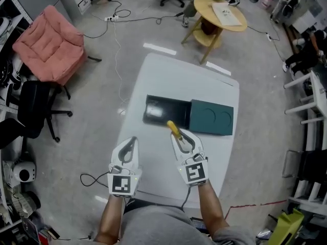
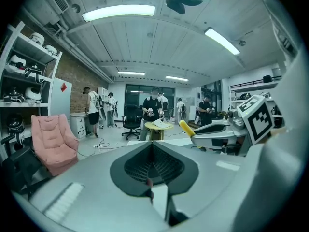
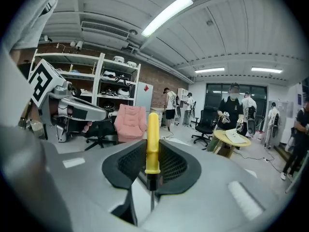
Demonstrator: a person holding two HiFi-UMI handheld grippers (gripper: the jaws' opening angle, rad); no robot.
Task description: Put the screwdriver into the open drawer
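A yellow-handled screwdriver [image 1: 174,130] [image 3: 152,144] is clamped in my right gripper [image 1: 180,137] [image 3: 152,151], handle sticking forward past the fingertips and the thin shaft running back between the jaws. Just beyond it on the white table [image 1: 173,75] a black drawer [image 1: 164,111] stands pulled out to the left of its dark teal cabinet [image 1: 212,118]. My left gripper [image 1: 132,141] [image 2: 152,146] hovers over the table's near left part, jaws together and empty. In the left gripper view the right gripper [image 2: 217,129] and the screwdriver [image 2: 186,128] show at the right.
A pink armchair [image 1: 51,45] and a black office chair [image 1: 36,108] stand left of the table. A round wooden table [image 1: 219,14] is at the far side. Cables [image 1: 115,50] lie on the floor, and several people stand in the background.
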